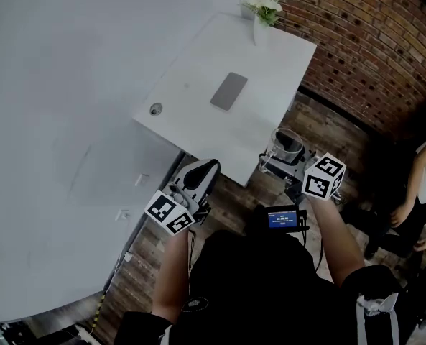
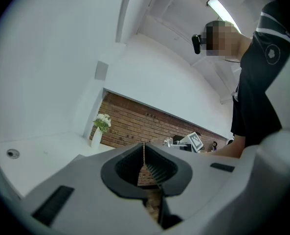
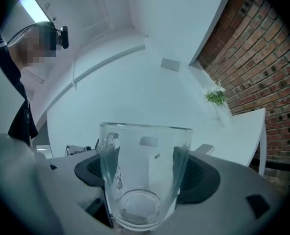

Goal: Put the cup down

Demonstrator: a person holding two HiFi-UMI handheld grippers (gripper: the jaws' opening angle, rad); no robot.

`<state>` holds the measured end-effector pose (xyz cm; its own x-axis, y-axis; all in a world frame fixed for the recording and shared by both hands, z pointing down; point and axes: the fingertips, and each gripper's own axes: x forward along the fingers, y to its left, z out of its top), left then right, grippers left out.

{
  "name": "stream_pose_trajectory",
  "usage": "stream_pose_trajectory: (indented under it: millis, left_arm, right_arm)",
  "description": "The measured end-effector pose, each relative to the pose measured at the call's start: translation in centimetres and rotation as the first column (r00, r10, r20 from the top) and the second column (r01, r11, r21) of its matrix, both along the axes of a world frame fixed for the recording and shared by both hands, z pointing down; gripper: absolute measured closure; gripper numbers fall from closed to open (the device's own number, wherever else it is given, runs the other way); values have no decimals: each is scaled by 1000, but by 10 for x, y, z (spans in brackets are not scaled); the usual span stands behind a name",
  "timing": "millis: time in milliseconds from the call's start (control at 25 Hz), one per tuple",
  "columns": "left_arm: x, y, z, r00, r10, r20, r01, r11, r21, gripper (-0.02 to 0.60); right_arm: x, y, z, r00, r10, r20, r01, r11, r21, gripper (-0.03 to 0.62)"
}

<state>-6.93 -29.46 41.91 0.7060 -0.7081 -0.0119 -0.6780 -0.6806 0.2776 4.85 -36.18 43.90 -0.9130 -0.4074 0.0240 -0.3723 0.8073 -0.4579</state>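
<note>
Your right tool (image 1: 279, 160) clamps the clear glass cup (image 1: 287, 148) by its sides. Cup's long axis stands upright, mouth up, held in air just off the white desk's (image 1: 220, 56) near edge. Left tool (image 1: 198, 180): jaws pressed together, nothing between.

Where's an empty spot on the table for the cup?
The table's near corner, between the phone and the edge by the cup, is bare. So is the strip between phone and disc. The far corner by the vase is crowded.
</note>
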Motion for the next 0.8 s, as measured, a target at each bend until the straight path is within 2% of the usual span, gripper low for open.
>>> stream_pose_trajectory:
  millis: [200, 360, 640, 800]
  left_arm:
    - [-3, -24, 7, 1000, 17, 3, -17, 1000, -19, 573]
    - [-14, -41, 14, 999, 52, 9, -51, 998, -23, 572]
    - [-34, -63, 10, 997, 79, 19, -78, 997, -14, 572]
    - [-38, -65, 8, 996, 91, 17, -91, 996, -11, 572]
  right_arm:
    - [-9, -20, 6, 1000, 1, -7, -1, 1000, -16, 189]
    - [-19, -31, 8, 999, 36, -10, -36, 999, -13, 189]
    - [-43, -40, -7, 997, 76, -18, -75, 997, 20, 189]
    - [-54, -36, -10, 998, 67, -21, -67, 997, 30, 189]
